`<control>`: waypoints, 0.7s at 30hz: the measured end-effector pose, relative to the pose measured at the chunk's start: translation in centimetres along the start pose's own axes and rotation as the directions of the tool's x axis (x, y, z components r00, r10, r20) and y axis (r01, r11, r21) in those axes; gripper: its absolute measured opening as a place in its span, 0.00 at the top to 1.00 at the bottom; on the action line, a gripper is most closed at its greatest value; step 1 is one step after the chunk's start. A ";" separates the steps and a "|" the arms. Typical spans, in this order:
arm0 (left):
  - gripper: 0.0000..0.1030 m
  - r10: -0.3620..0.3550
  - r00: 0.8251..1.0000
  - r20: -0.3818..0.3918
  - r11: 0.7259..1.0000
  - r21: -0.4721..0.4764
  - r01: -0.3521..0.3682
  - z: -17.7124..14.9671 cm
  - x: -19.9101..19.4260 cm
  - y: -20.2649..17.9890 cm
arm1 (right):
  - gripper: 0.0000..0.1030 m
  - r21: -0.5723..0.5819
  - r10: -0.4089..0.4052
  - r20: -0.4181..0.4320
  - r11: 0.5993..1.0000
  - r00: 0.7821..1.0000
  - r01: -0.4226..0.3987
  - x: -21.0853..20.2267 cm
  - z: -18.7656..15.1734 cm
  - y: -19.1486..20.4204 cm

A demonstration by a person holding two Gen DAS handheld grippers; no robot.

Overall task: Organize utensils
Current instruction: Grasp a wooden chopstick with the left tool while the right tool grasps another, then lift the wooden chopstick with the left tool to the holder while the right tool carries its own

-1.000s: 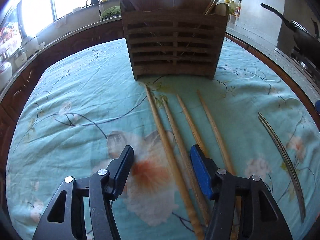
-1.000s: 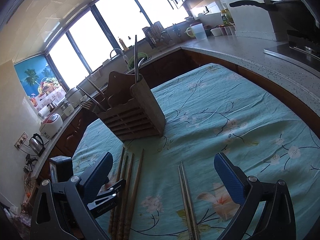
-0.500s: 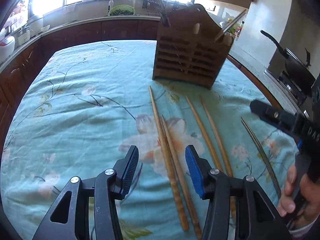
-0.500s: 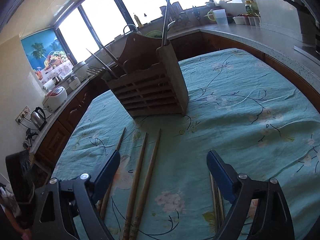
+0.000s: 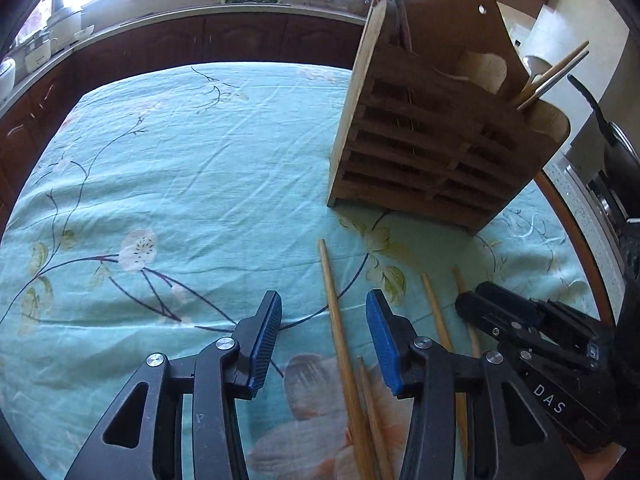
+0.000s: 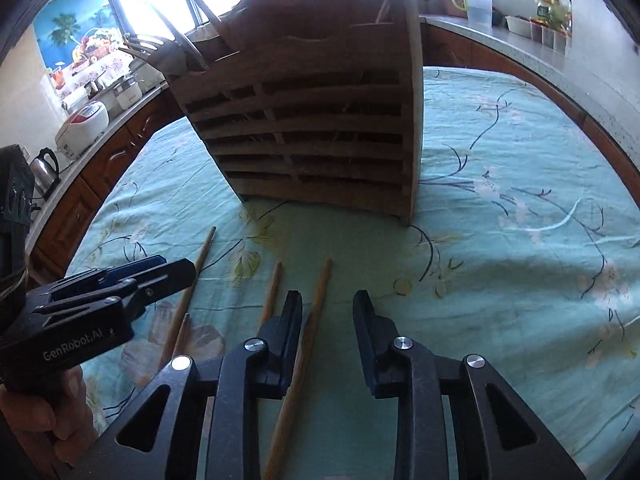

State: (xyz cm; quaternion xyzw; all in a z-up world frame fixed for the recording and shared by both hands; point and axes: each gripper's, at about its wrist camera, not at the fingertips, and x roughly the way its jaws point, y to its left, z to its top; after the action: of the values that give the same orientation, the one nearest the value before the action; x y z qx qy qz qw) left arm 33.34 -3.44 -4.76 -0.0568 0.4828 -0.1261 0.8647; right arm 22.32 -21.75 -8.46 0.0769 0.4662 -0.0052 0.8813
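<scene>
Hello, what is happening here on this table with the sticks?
A person holds two grippers above wooden chopsticks lying on the tablecloth, in front of a wooden utensil holder. The left gripper straddles one chopstick; the right gripper straddles another. Both are open, and nothing is gripped yet.

both wrist views low, facing caddy [image 5: 436,128]

A counter [image 5: 576,216] carries a light teal cloth [image 5: 180,168] printed with branches and pale flowers, spread over most of its top. On the cloth stands a slatted wooden utensil holder [image 5: 432,152], upright. In front of it lie four wooden chopsticks [image 5: 338,320], roughly side by side, tips pointing toward the holder.
</scene>
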 end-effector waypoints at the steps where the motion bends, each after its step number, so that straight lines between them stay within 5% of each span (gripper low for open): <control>1: 0.60 0.021 1.000 0.016 0.999 0.026 -0.021 0.2 0.3 -0.5 | 0.74 -0.017 -0.012 0.000 1.000 1.000 0.012 0.1 0.1 0.2; 5: 0.66 0.107 0.994 0.032 0.987 0.117 -0.110 0.4 1.4 -2.2 | 0.78 -0.081 -0.058 0.017 0.995 0.998 0.059 0.1 -0.1 1.0; 9: 0.94 0.087 0.996 0.035 0.989 0.119 -0.090 0.7 1.9 -2.1 | 0.91 -0.094 -0.073 0.018 0.993 0.997 0.074 0.2 0.2 1.0; 21: 0.96 -0.082 0.987 0.135 0.996 -0.023 0.086 -1.2 -5.1 1.2 | 0.95 0.058 0.089 0.111 0.994 0.990 -0.095 -5.9 -0.8 -2.4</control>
State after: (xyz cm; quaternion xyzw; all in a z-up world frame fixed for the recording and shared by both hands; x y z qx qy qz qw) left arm 29.93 -0.84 -1.49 -0.0980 0.4226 -0.1513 0.8882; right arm 18.09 -24.36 -4.37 0.1258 0.4135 0.0166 0.9016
